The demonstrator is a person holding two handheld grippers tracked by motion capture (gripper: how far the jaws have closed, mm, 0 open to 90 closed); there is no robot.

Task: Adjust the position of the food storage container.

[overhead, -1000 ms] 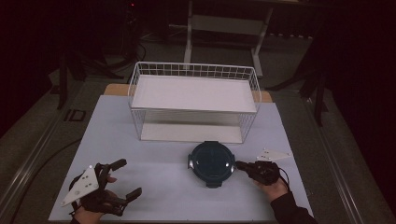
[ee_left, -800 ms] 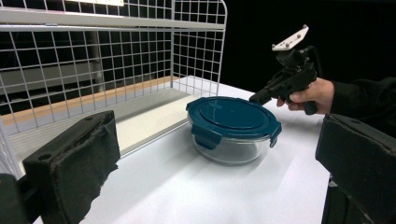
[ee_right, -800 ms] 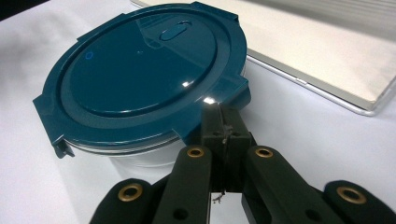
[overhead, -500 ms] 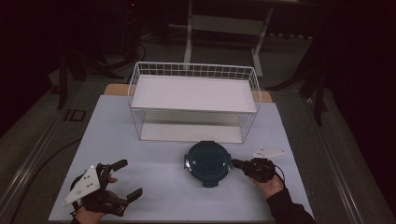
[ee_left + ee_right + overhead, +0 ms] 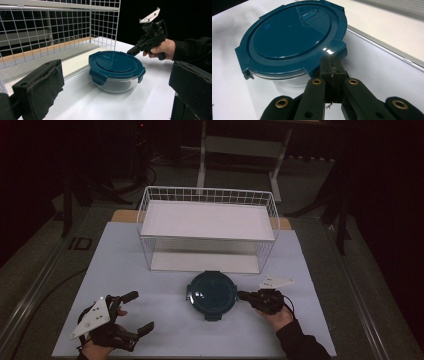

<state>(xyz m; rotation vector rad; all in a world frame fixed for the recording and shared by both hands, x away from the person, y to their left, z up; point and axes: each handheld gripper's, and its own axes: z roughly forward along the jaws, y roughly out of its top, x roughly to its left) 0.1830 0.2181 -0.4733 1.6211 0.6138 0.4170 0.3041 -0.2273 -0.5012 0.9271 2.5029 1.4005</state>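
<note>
A round glass container with a dark teal clip-on lid (image 5: 212, 292) stands on the white table mat, just in front of the wire rack. My right gripper (image 5: 243, 295) lies low at its right side, jaws shut, with the tips against a clip tab on the lid's rim. The right gripper view has the shut tips (image 5: 332, 63) pressed to the lid (image 5: 292, 35). My left gripper (image 5: 140, 311) rests at the mat's front left, open and holding nothing, well clear of the container. Its pads (image 5: 40, 85) frame the container (image 5: 116, 68) and the right gripper (image 5: 147, 42) beyond it.
A white wire rack (image 5: 207, 195) with a flat white shelf stands across the back of the mat (image 5: 165, 330). The mat's front edge runs close under both hands. Dark floor and stand legs lie beyond the table.
The right gripper has moved left, and the container has slid left across the mat with it. The left gripper has kept still.
</note>
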